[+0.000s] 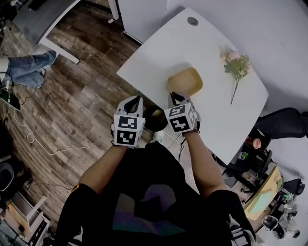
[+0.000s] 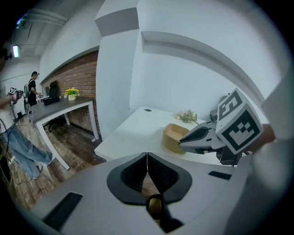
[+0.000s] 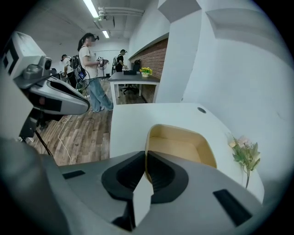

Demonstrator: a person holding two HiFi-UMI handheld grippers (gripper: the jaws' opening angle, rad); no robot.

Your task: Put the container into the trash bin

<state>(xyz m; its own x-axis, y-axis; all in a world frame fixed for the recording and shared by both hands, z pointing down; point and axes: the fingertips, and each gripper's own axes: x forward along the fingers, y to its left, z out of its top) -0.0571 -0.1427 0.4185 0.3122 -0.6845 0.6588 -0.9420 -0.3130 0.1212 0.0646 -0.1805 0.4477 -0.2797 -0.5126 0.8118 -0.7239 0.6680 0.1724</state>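
Your right gripper [image 3: 146, 156] has its jaws pinched on the near rim of the tan container [image 3: 183, 146], which sits on the white table [image 1: 159, 53] near a flower sprig [image 1: 236, 67]. Your left gripper [image 2: 147, 154] is closed and empty, off the table edge beside the dark bin [image 1: 155, 118].

A wood-plank floor [image 1: 82, 96] runs under a white table [image 1: 159, 53] that stands against white walls [image 3: 239, 69]. Farther off, a brick wall [image 3: 156, 55] backs a grey desk [image 3: 133, 78] with yellow flowers [image 3: 146, 70] on it. Bright strip lights [image 3: 92, 8] line the ceiling there.
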